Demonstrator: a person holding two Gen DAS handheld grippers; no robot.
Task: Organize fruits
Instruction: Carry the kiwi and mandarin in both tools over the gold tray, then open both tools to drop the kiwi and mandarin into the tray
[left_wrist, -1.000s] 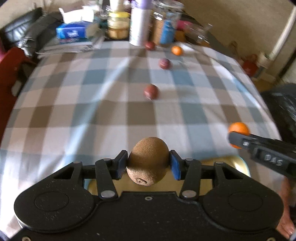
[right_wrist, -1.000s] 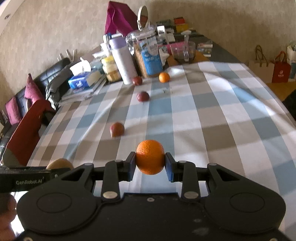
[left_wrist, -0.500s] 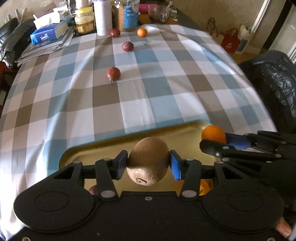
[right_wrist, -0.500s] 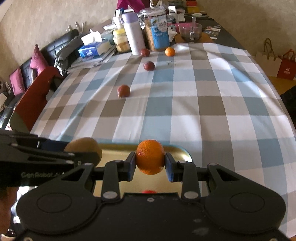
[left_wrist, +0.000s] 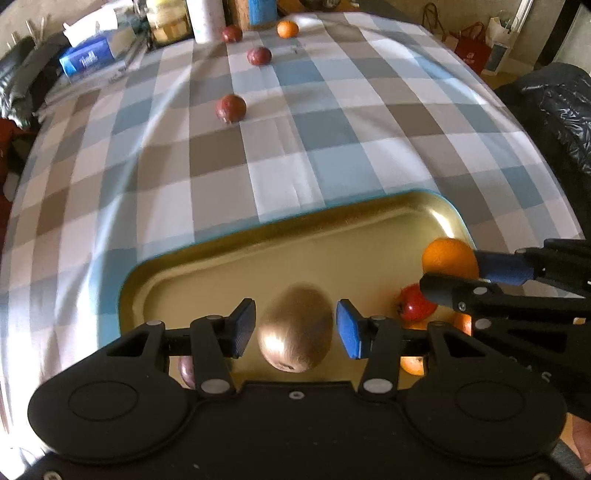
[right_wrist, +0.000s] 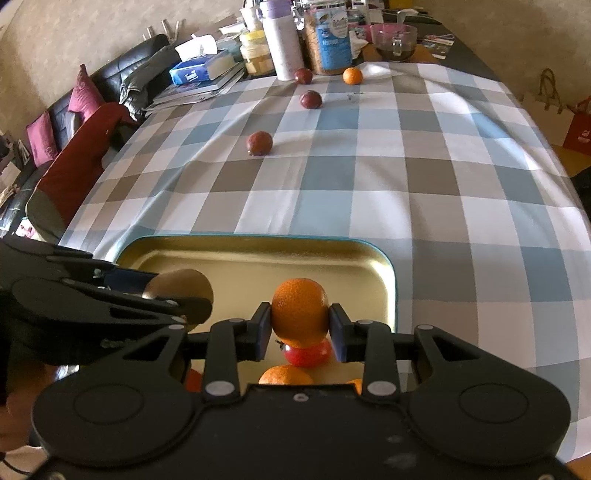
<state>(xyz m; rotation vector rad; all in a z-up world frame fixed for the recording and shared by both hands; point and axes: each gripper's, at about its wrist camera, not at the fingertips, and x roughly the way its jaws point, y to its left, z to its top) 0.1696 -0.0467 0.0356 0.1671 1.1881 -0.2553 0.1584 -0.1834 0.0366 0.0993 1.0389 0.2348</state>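
Note:
A gold tray (left_wrist: 332, 236) lies on the checked cloth at the near edge. My left gripper (left_wrist: 295, 328) hangs over the tray's middle with a brown kiwi (left_wrist: 295, 328) between its jaws. The kiwi looks blurred, with thin gaps at both blue pads, so it seems loose. My right gripper (right_wrist: 300, 328) is shut on an orange (right_wrist: 300, 310) over the tray's right end, above a red fruit (right_wrist: 308, 352) and other oranges (right_wrist: 284, 376). In the left wrist view that held orange (left_wrist: 448, 256) shows at the right.
Three dark red plums (left_wrist: 231, 107) (left_wrist: 259, 55) (left_wrist: 232, 34) and a small orange (left_wrist: 287, 28) lie farther back on the cloth. Jars, a bottle and books (right_wrist: 207, 74) crowd the far end. A dark sofa (right_wrist: 92, 110) stands to the left.
Both grippers came in over the tray, which now fills the near view. The kiwi was sharp and tight between the left pads; now it is blurred, looks smaller and shows gaps.

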